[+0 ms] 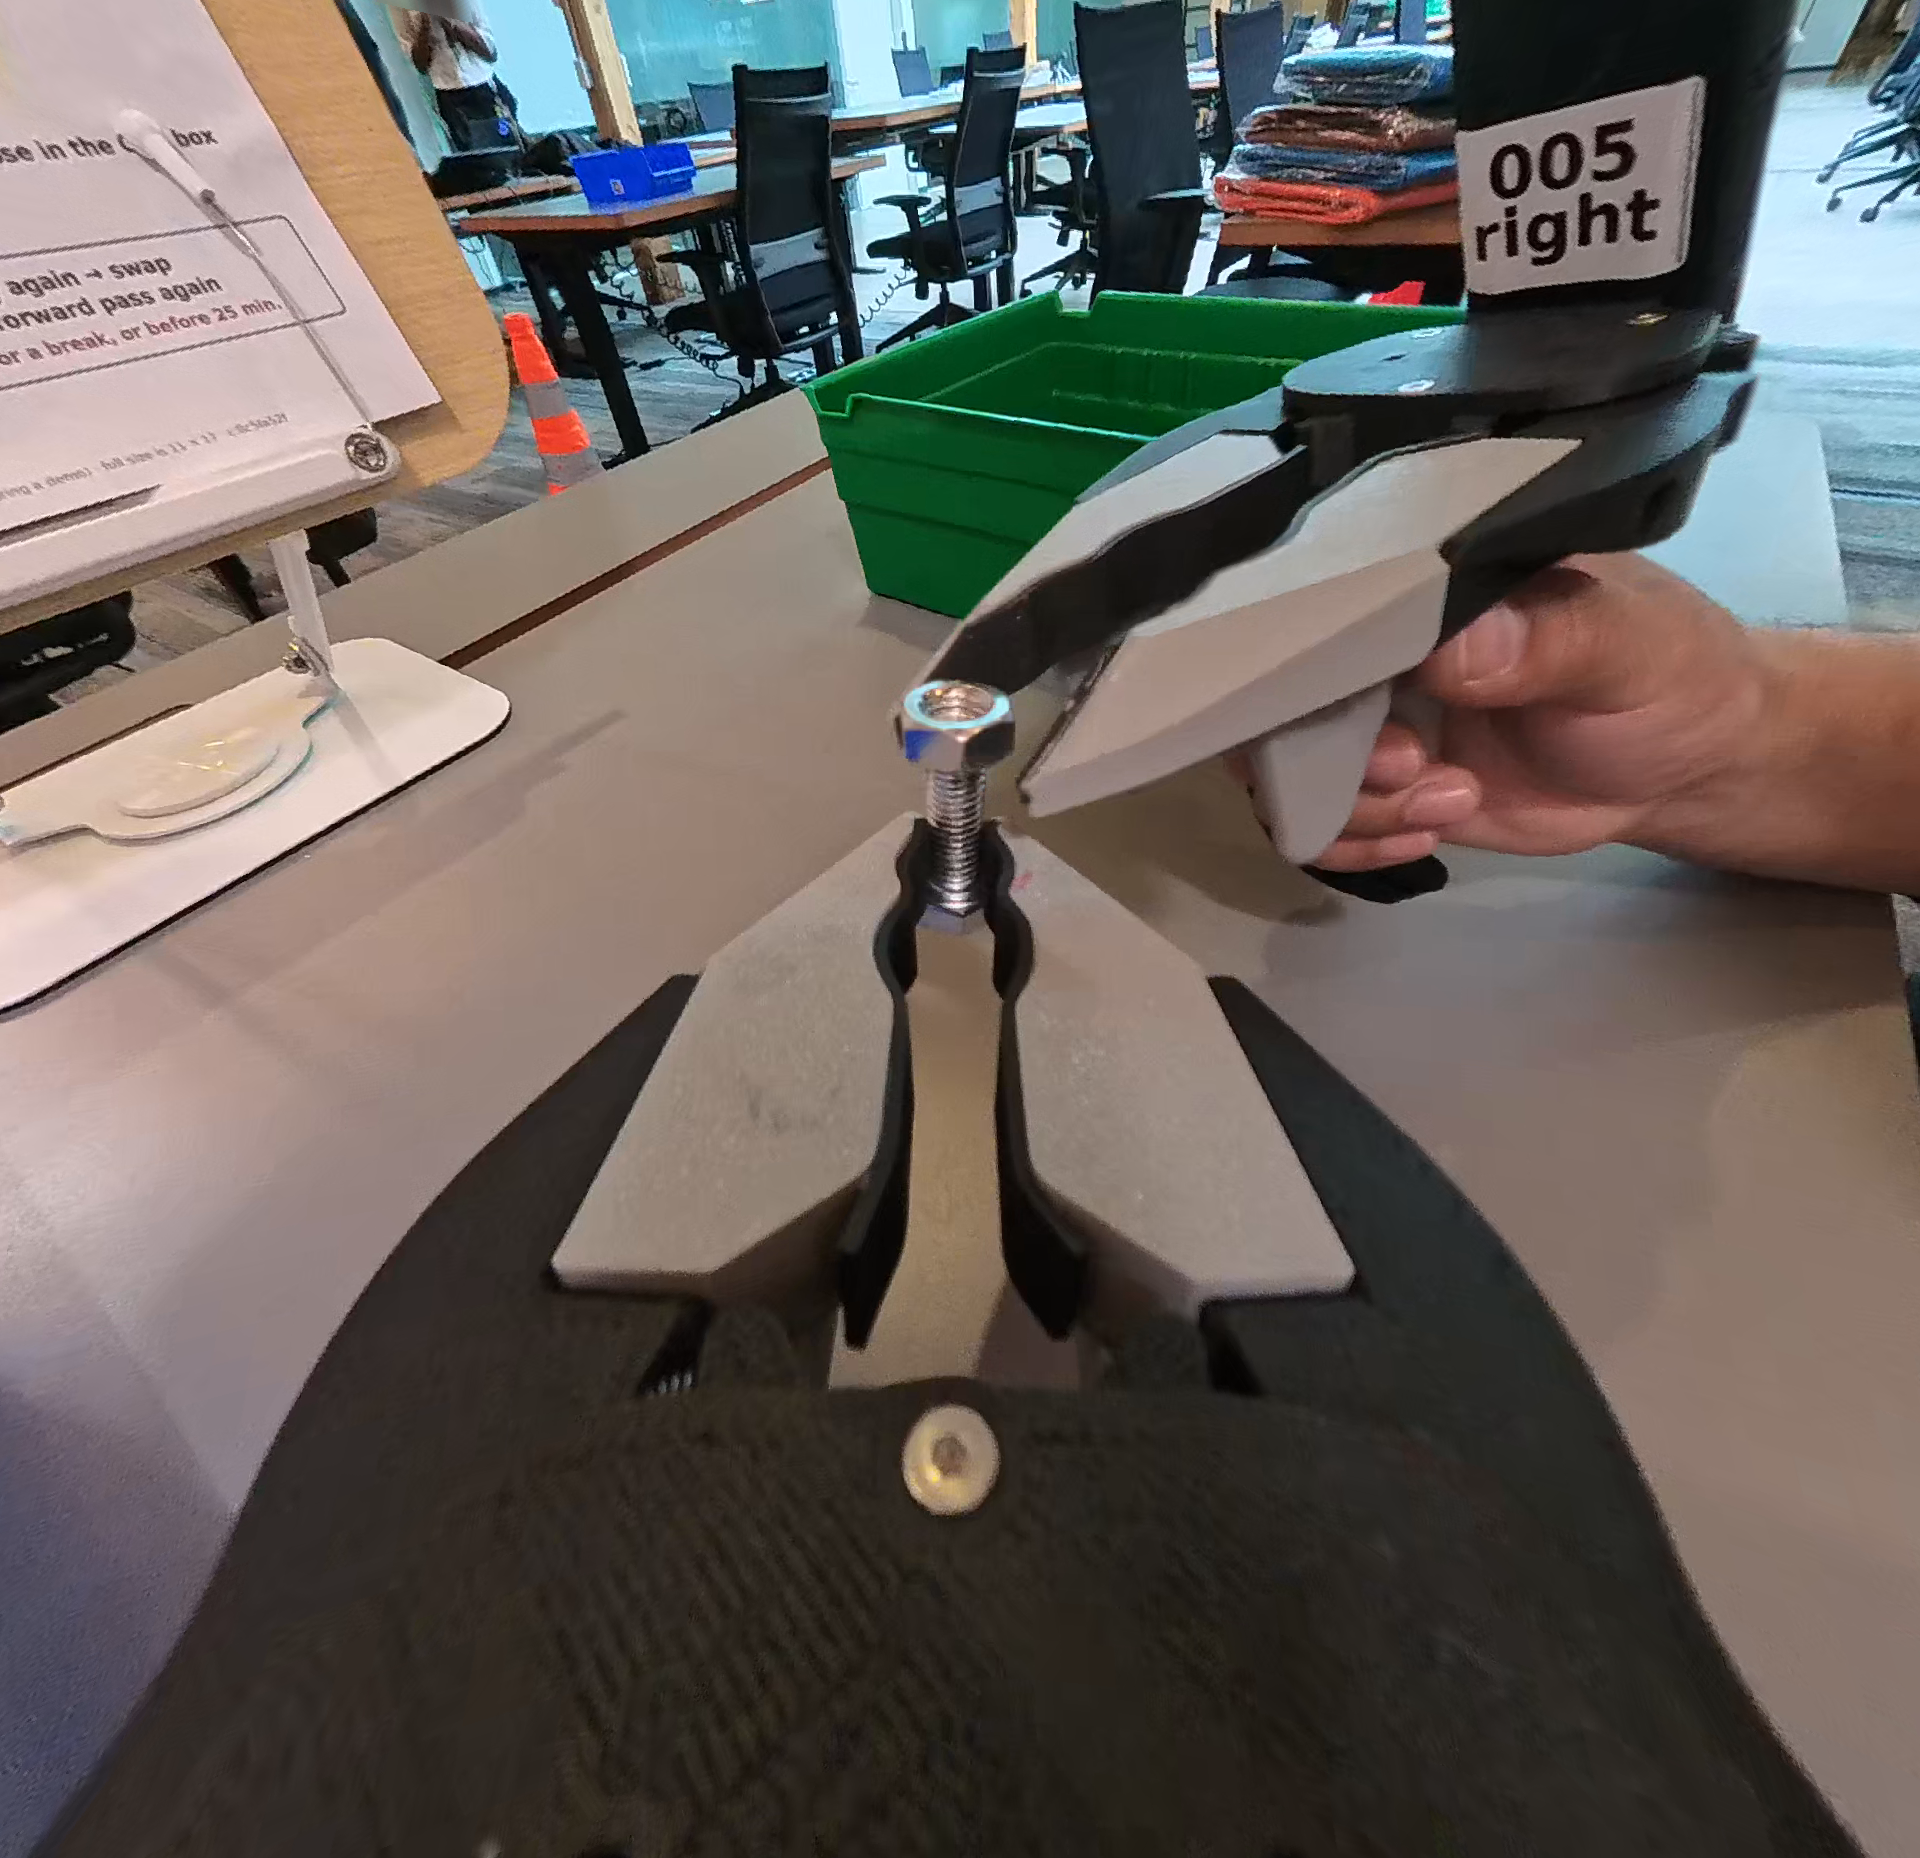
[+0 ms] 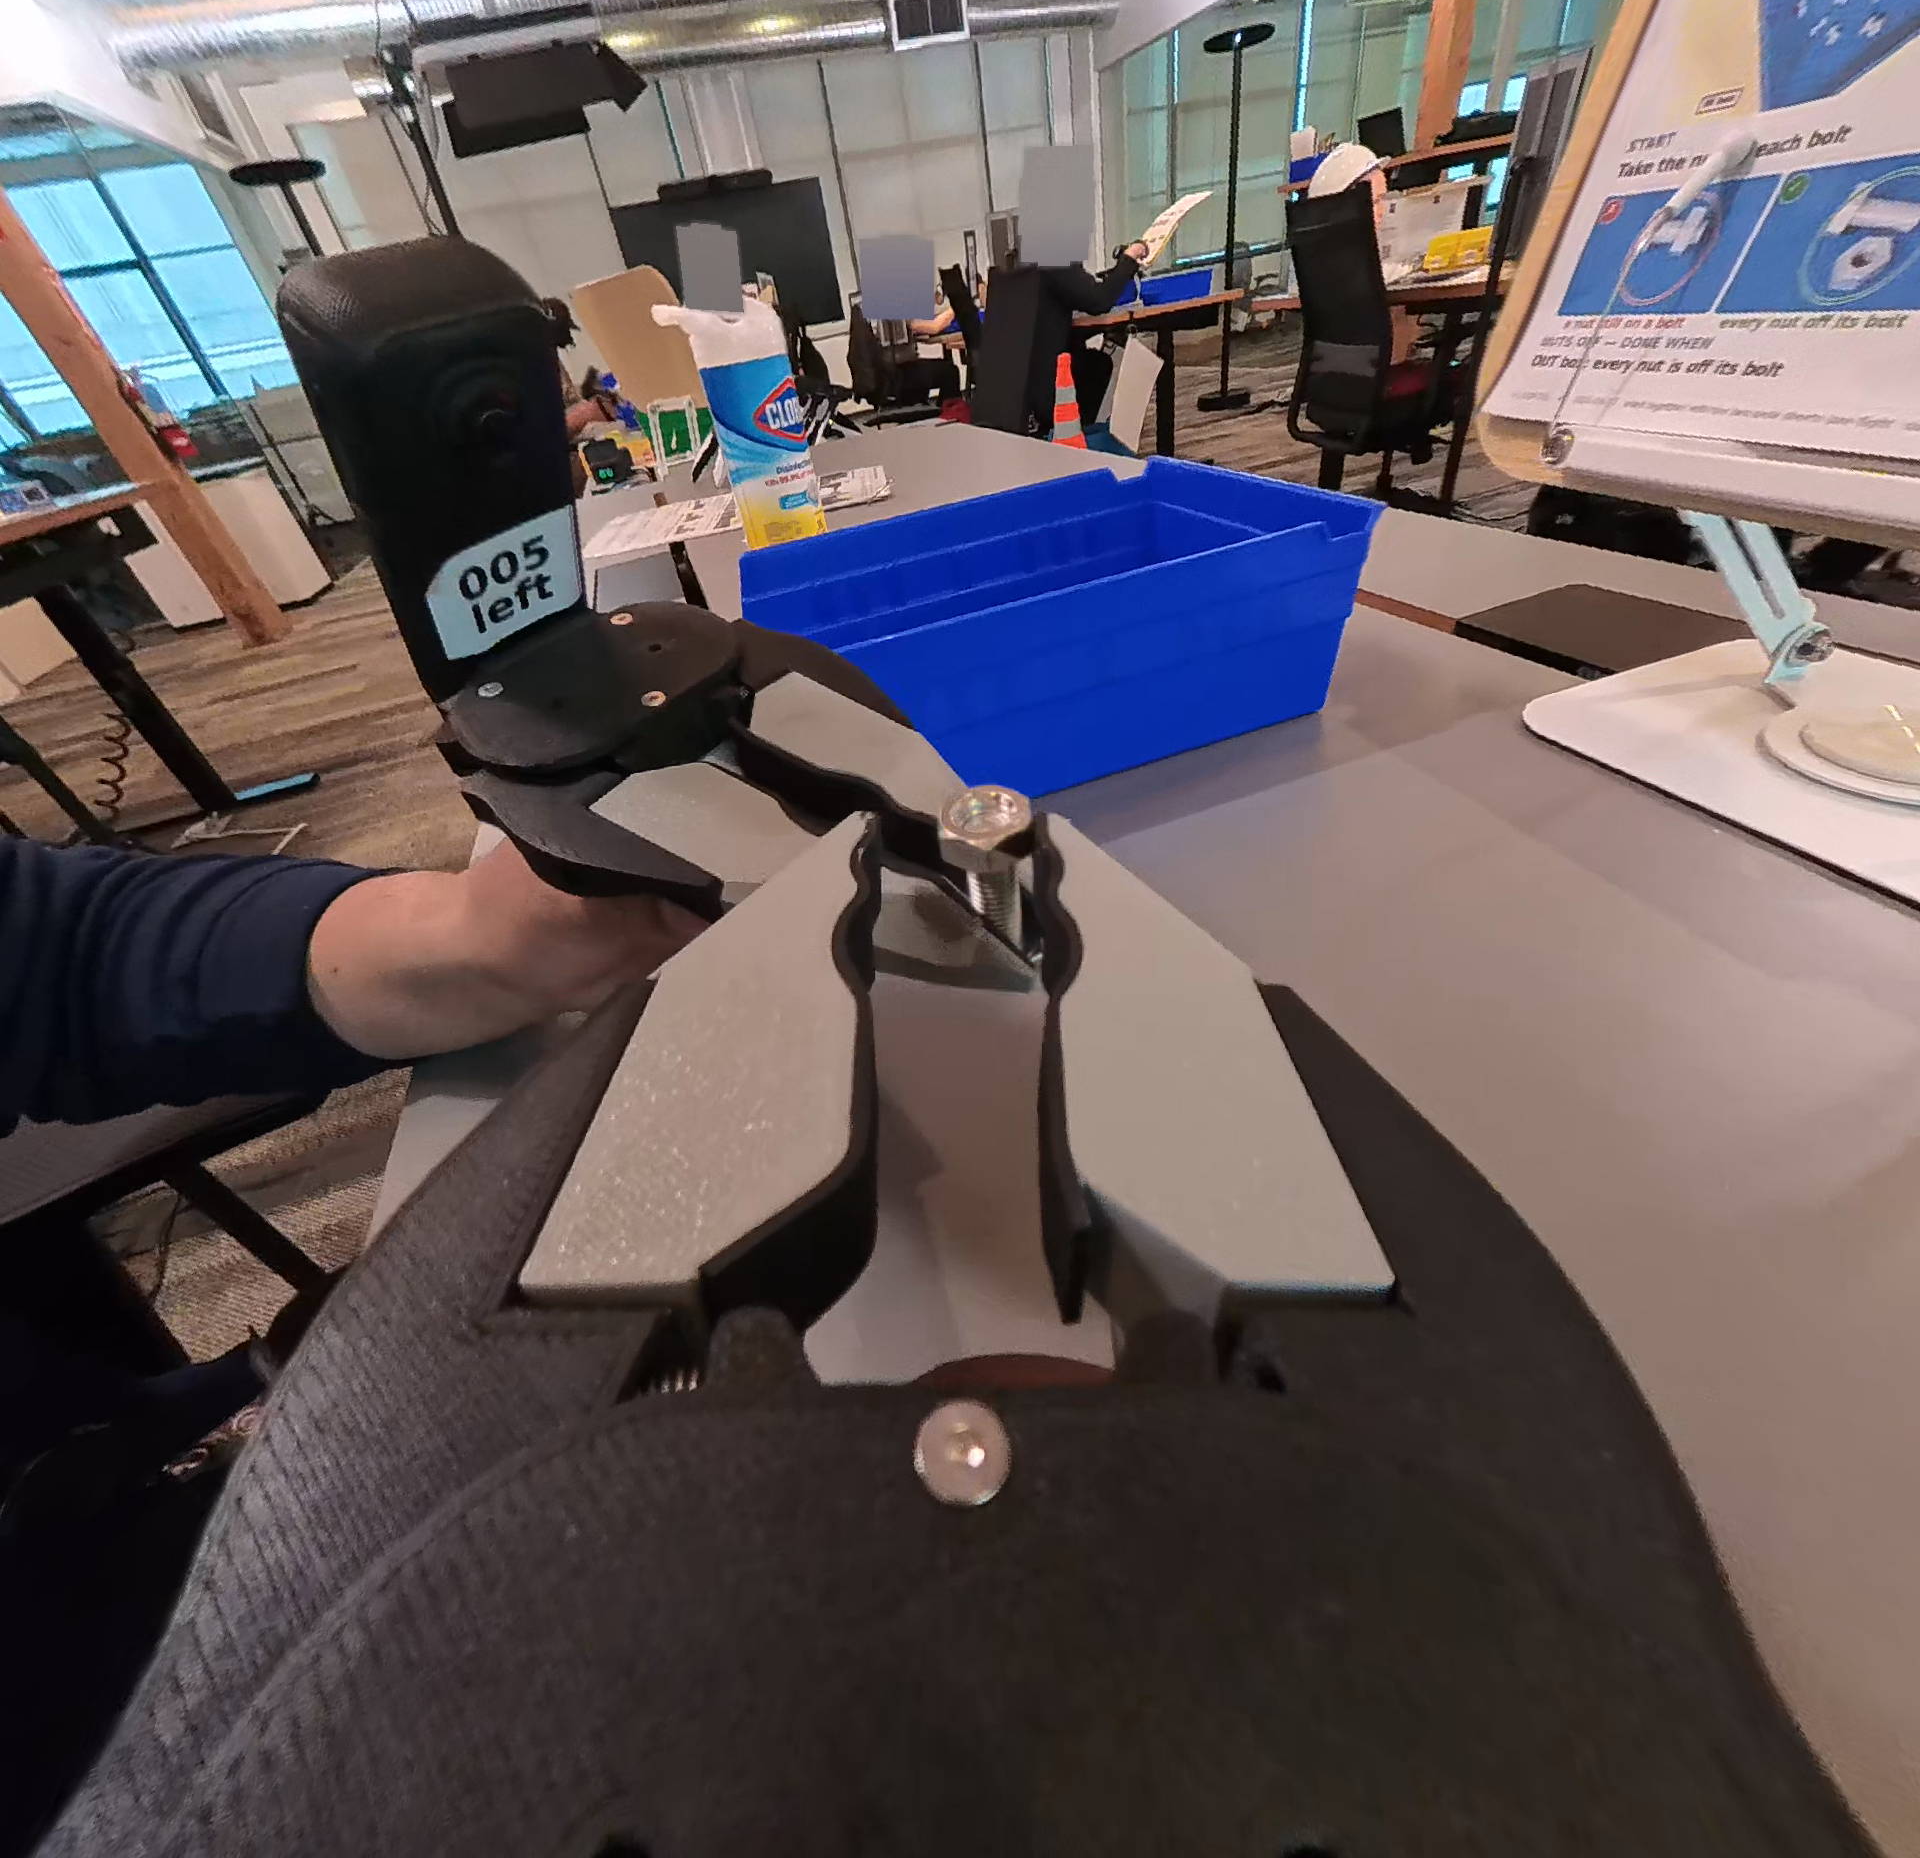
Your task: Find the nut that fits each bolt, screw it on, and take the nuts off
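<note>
The left gripper [image 1: 954,878] has its jaws clenched on the lower shank of a bolt [image 1: 956,842], which stands upright with its head down, just above the grey tabletop [image 1: 623,873]. A hex nut [image 1: 956,722] sits at the top of the thread. In the left wrist view the right gripper [image 1: 997,738] reaches in from the right, held by a hand [image 1: 1621,728]; one dark fingertip [image 1: 987,655] touches the far side of the nut while the other grey finger stands just beside it. The right wrist view looks along that gripper's own fingers: the nut [image 2: 987,821] lies between the tips, touching the right pad, with a clear gap on the left, so the jaws are released rather than gripping. Only this view shows a blue bin [image 2: 1091,645] behind the bolt [image 2: 995,899] and a white and blue wipes canister [image 2: 764,426] farther back, along with the left gripper [image 2: 966,873] reaching in from the left and a dark sleeve [image 2: 156,967]. Only the left wrist view shows a green bin [image 1: 987,458]. An instruction sheet on a stand [image 1: 187,250] appears in both views.
</note>
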Available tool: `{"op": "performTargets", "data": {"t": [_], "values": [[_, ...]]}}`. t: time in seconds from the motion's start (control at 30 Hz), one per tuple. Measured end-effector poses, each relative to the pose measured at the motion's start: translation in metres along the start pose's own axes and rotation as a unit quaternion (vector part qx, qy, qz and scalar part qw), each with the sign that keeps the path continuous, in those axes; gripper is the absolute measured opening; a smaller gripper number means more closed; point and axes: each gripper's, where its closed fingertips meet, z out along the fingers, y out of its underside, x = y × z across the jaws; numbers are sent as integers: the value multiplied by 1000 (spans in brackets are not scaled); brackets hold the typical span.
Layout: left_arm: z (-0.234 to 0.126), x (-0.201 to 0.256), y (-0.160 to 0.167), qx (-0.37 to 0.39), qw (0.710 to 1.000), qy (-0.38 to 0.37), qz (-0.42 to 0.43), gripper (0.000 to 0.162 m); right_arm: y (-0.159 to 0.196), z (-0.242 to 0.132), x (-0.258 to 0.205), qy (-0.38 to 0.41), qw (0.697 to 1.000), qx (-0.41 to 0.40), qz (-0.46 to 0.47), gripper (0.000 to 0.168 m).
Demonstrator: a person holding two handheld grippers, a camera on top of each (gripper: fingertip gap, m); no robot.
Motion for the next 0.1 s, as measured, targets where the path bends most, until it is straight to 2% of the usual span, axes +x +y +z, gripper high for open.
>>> {"op": "performTargets", "data": {"t": [0.1], "values": [[2,3,1,-3,1000,6,2,7,2,2,1,9,1000,-2,-8,26]]}}
